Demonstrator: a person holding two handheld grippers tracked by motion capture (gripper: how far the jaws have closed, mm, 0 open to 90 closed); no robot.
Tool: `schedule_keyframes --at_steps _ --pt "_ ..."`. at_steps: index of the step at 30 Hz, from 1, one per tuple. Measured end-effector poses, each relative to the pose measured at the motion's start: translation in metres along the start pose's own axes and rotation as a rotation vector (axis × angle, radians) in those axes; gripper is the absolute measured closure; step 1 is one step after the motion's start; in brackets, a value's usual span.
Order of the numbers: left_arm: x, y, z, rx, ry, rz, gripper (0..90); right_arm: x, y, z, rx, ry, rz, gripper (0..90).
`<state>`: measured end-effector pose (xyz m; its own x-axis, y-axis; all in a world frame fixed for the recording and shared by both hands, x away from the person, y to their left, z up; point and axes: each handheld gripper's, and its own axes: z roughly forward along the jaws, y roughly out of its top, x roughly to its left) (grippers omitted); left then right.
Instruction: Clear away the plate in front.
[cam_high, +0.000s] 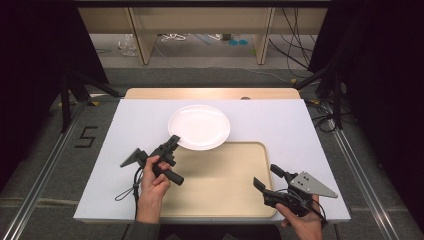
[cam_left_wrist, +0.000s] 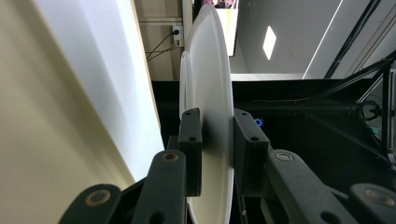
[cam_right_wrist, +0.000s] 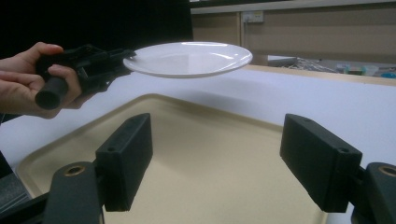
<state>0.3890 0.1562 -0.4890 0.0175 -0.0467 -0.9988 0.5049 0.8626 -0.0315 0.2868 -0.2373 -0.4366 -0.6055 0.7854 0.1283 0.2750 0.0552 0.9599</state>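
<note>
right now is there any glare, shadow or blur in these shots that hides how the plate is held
High view: the plate is bright, nearly washed out, rim detail lost near the left gripper. Left gripper view: sharp, the plate edge-on between the pads, its side toward the right pad in shadow. Right gripper view: the plate casts a soft shadow on the white table beyond the tray; the right gripper close up is slightly soft.
</note>
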Motion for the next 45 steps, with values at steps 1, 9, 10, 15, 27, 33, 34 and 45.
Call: schedule_keyframes --at_steps 1,9,10,15,27,33,34,45 --pt "0.0 -0.001 -0.002 -0.004 -0.002 -0.004 75.5 0.0 0.0 0.0 -0.004 -0.003 -0.004 26.4" --pt "0.001 -0.01 -0.015 0.002 -0.045 -0.01 75.2 0.0 0.0 0.0 -0.007 -0.001 -0.005 26.4" --pt "0.001 -0.012 -0.02 0.003 -0.045 -0.004 74.6 0.0 0.0 0.0 -0.002 0.004 0.005 26.4" --pt "0.005 -0.015 -0.026 0.01 -0.052 0.002 74.4 -0.001 0.0 0.0 -0.011 0.007 0.008 26.4" --pt "0.017 -0.027 -0.042 0.04 -0.045 -0.001 73.8 -0.001 0.001 -0.001 -0.011 0.004 0.004 26.3" --pt "0.019 -0.036 -0.05 0.055 -0.041 -0.006 73.7 -0.001 0.001 -0.001 -0.007 0.002 0.006 26.4" --pt "0.02 -0.04 -0.053 0.056 -0.042 -0.008 73.8 -0.001 0.001 -0.002 -0.005 -0.011 0.002 26.4" --pt "0.028 -0.052 -0.068 0.057 -0.025 -0.007 73.4 -0.001 0.001 -0.001 -0.016 -0.005 0.005 26.3"
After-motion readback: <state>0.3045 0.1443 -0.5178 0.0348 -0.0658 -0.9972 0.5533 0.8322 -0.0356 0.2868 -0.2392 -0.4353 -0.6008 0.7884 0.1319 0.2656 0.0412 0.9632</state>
